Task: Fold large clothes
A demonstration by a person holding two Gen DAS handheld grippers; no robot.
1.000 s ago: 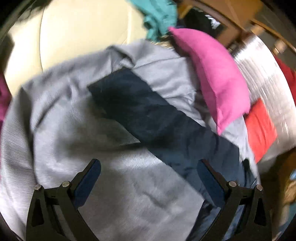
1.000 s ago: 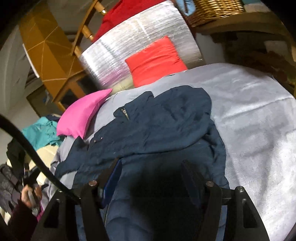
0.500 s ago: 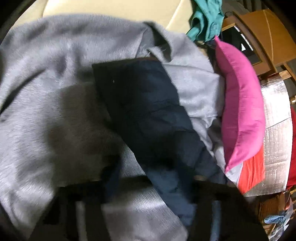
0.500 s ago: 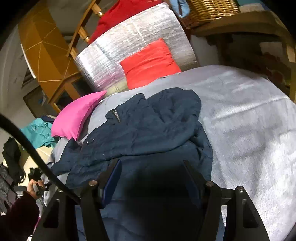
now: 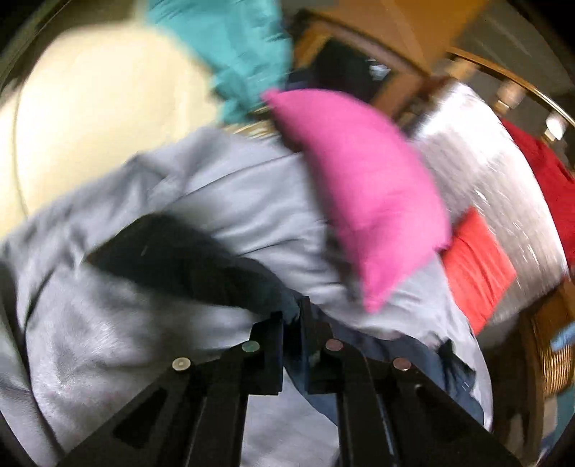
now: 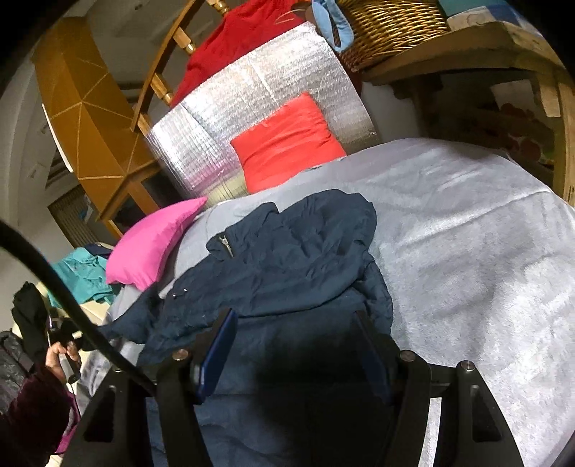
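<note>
A dark navy jacket lies crumpled on a grey blanket over a bed. Its sleeve stretches across the blanket in the left wrist view. My left gripper is shut on the sleeve, pinching the fabric between its fingers. My right gripper is open and hovers just above the lower part of the jacket, with nothing between its fingers. The left wrist view is blurred by motion.
A pink pillow lies at the blanket's far edge, also in the right wrist view. A red cushion leans on a silver foil panel. Teal clothing, a wicker basket and wooden furniture surround the bed.
My left gripper went from wide open to shut on the jacket sleeve, and its view swung. My right gripper stayed open and shifted slightly over the jacket.
</note>
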